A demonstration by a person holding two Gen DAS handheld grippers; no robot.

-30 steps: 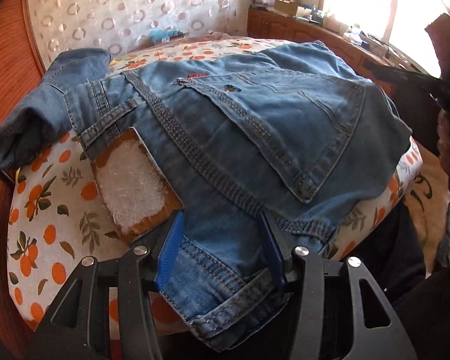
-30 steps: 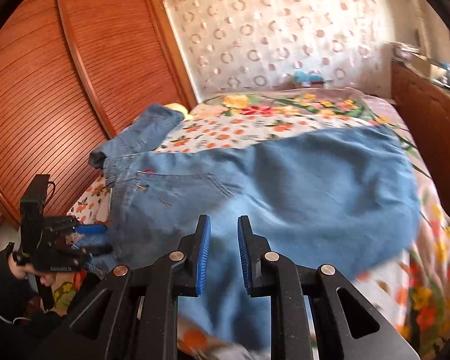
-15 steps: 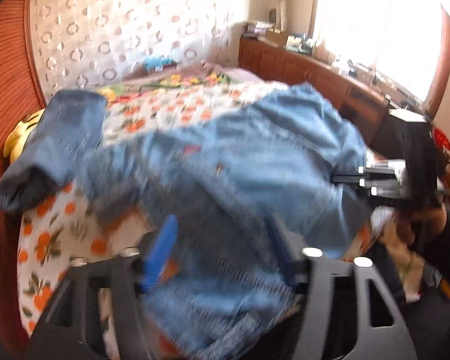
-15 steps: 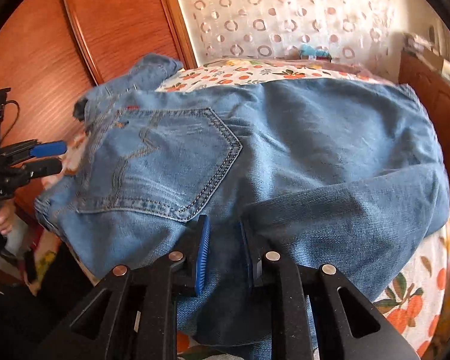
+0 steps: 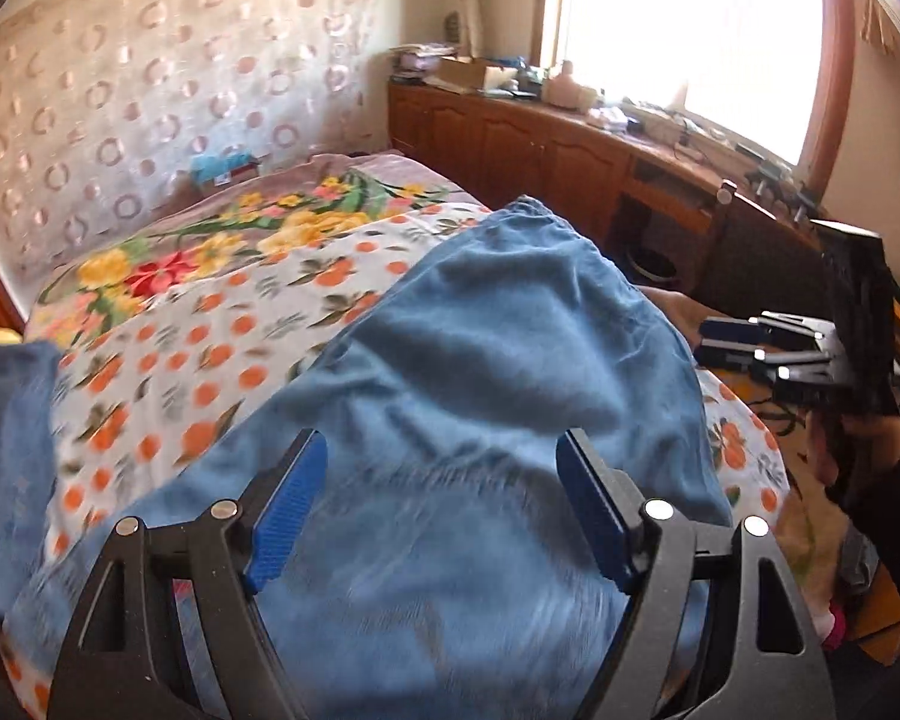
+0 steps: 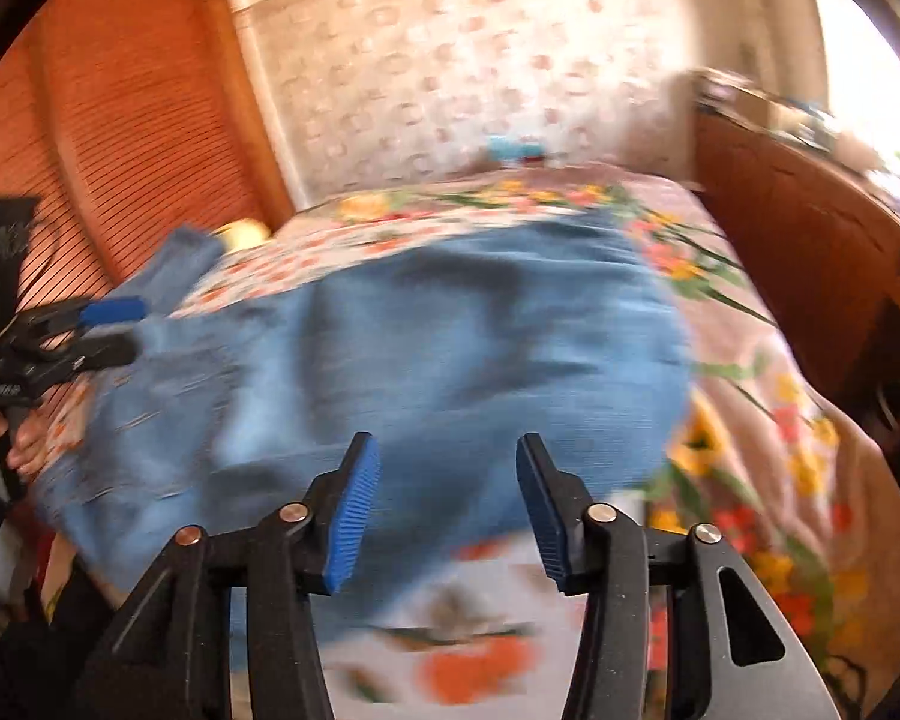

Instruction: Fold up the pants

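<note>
Blue denim jeans [image 5: 480, 396] lie folded in a heap across the near end of the bed, also in the right wrist view [image 6: 450, 348]. One pant leg [image 5: 6, 420] trails off to the left. My left gripper [image 5: 441, 480] is open just above the denim and holds nothing. My right gripper [image 6: 447, 492] is open too, over the near edge of the jeans. Each gripper shows in the other's view: the right gripper [image 5: 750, 342] at the bed's right side, the left gripper [image 6: 96, 330] at its left. Both views are blurred.
The bed has an orange-print sheet [image 5: 210, 324] and a floral blanket [image 6: 750, 396]. A wooden slatted wardrobe [image 6: 120, 120] stands left. A wooden cabinet [image 5: 570, 150] with clutter runs along the right under a bright window. A small blue item [image 5: 222, 165] lies at the headboard.
My right gripper has opened and let go of the denim it pinched. Both grippers have lifted and pulled back; the jeans now lie with the plain side up, pocket hidden.
</note>
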